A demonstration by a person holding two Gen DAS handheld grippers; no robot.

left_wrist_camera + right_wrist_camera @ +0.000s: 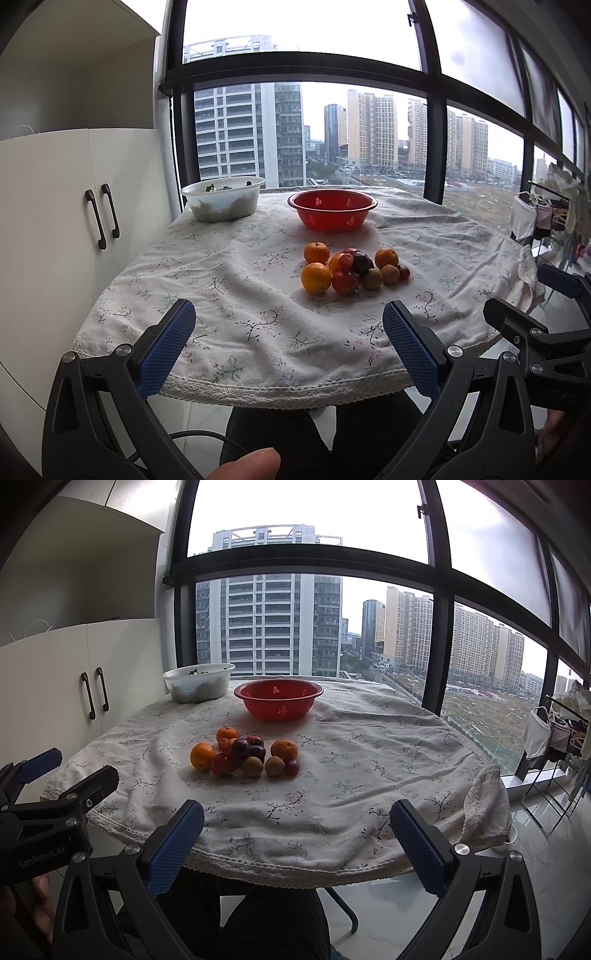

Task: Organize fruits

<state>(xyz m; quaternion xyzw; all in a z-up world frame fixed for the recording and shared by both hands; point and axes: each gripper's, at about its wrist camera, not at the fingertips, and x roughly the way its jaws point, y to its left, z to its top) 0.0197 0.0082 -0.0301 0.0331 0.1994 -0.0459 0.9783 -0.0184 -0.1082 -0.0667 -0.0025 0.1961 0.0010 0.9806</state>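
Observation:
A pile of fruit lies mid-table on a floral cloth: oranges, red and dark plums, small brown round fruits. A red perforated basket stands behind the pile and looks empty. My left gripper is open and empty, held over the table's near edge, well short of the fruit. My right gripper is open and empty, also at the near edge. Each gripper shows in the other's view, the right gripper at right, the left gripper at left.
A white bowl with greens stands at the table's back left. White cabinets flank the left side. Large windows are behind. A clothes rack stands on the floor at right. The person's legs are under the table edge.

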